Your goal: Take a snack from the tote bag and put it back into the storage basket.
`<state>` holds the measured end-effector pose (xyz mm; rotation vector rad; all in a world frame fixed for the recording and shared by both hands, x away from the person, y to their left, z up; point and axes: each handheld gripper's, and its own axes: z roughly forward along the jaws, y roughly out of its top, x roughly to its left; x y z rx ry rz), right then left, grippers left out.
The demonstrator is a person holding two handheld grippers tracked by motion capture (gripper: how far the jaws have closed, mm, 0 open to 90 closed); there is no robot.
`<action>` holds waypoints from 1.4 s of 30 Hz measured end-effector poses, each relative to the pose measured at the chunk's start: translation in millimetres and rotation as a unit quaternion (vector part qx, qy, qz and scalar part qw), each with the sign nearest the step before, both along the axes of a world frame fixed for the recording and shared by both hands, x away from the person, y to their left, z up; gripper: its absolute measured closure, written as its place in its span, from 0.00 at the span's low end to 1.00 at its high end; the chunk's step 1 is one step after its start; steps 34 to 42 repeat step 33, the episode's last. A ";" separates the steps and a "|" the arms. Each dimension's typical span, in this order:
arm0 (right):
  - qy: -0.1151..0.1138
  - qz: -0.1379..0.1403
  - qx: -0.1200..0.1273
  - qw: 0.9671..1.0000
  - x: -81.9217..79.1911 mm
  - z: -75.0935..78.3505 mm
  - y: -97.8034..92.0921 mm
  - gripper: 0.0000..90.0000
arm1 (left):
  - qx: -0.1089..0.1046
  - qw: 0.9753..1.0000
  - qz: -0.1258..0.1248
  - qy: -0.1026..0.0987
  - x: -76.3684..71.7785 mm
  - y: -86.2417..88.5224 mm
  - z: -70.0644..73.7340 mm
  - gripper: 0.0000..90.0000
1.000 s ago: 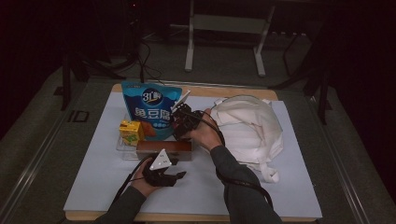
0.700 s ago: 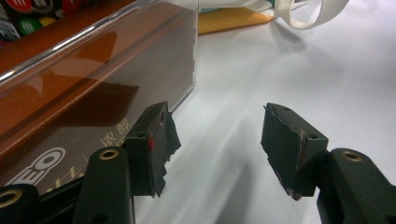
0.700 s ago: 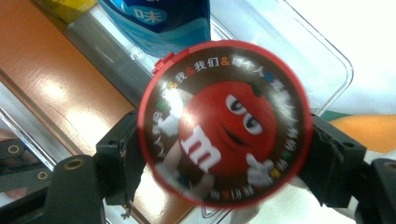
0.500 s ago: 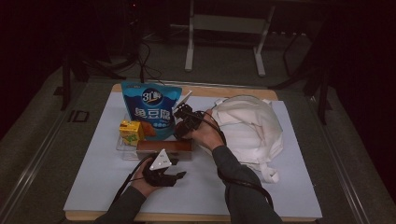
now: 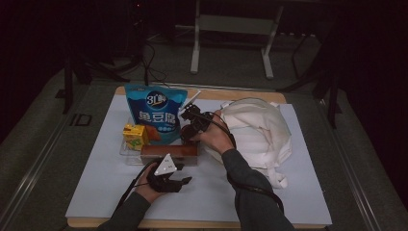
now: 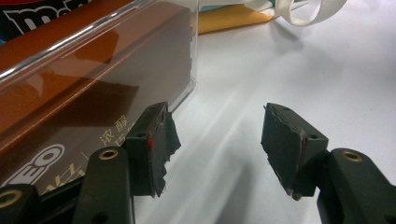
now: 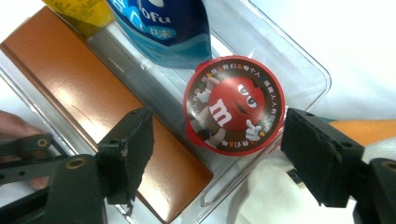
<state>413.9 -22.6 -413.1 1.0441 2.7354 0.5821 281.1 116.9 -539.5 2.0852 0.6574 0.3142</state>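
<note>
The right gripper [image 7: 217, 154] is held over the clear plastic tray [image 7: 306, 70] with its jaws spread wide apart – nothing is clamped between them. The red M&M's cup [image 7: 233, 112] is seen standing in the tray, just ahead of the gap between the two jaws and closer to the right-hand one, not touched by either. Beyond the cup, the blue snack pouch [image 7: 163, 28] is propped up in the same tray, and a long brown box [image 7: 93, 107] is laid along the tray on the left-hand jaw's side.

The left gripper [image 6: 215, 149] is parked low on the white surface [image 6: 280, 65] with its jaws also apart and empty – the clear tray wall and the brown box behind it sit just beside the left-hand jaw. From the high view, a white cloth bag [image 5: 260, 130] is seen lying just past the right hand [image 5: 214, 137].
</note>
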 end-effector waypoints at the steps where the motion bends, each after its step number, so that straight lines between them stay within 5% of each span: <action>1: -0.003 0.002 0.000 1.000 -0.7 1.2 -0.2 0.32 | 0.000 1.000 0.000 0.000 0.0 0.0 0.0 0.47; 42: -0.022 0.017 0.019 0.999 -11.8 13.3 -37.9 0.39 | 0.001 1.000 0.001 0.001 0.5 0.1 0.0 0.47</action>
